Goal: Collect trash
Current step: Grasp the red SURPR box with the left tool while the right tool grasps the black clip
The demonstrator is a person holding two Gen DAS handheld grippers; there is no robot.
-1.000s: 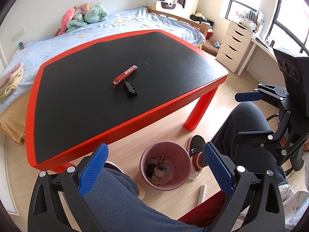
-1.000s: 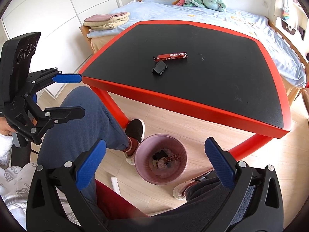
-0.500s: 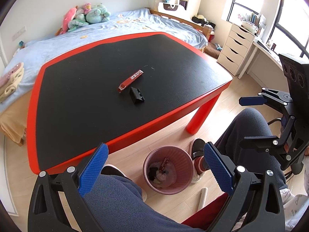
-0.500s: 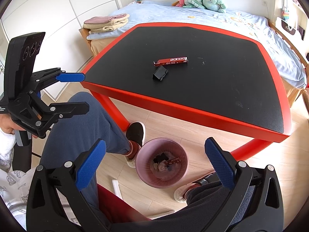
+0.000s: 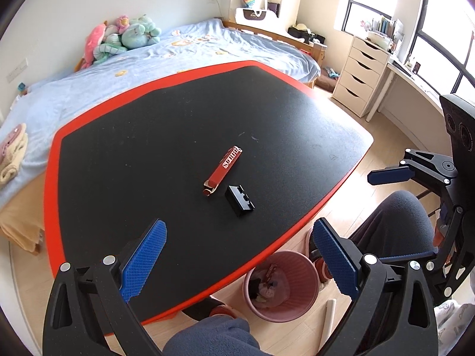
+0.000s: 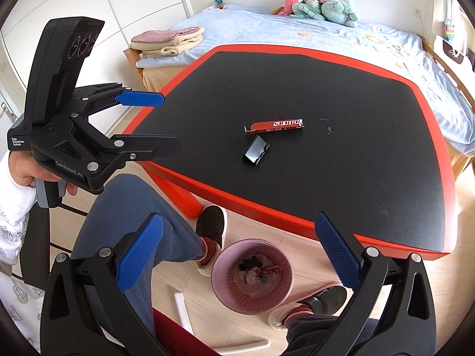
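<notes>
A red snack wrapper [image 5: 222, 169] [image 6: 274, 126] lies near the middle of the black, red-edged table [image 5: 148, 148] [image 6: 356, 178]. A small black box [image 5: 239, 201] [image 6: 256, 150] lies just beside it, nearer to me. A pink bin [image 5: 282, 314] [image 6: 249, 307] with trash inside stands on the floor under the table's near edge. My left gripper [image 5: 237, 231] [image 6: 169, 123] is open and empty, over the table's near edge, short of the box. My right gripper [image 6: 239, 222] [image 5: 375, 218] is open and empty above the bin and the person's legs.
The person's knees and slippered feet flank the bin. White paper rolls [image 6: 184, 311] lie on the wooden floor. A bed [image 5: 148, 68] with plush toys runs behind the table. A white drawer unit [image 5: 360, 77] stands at the far right.
My left gripper has risen and moved forward over the table's near edge, closer to the wrapper and box. The right gripper has barely shifted. Both stay open.
</notes>
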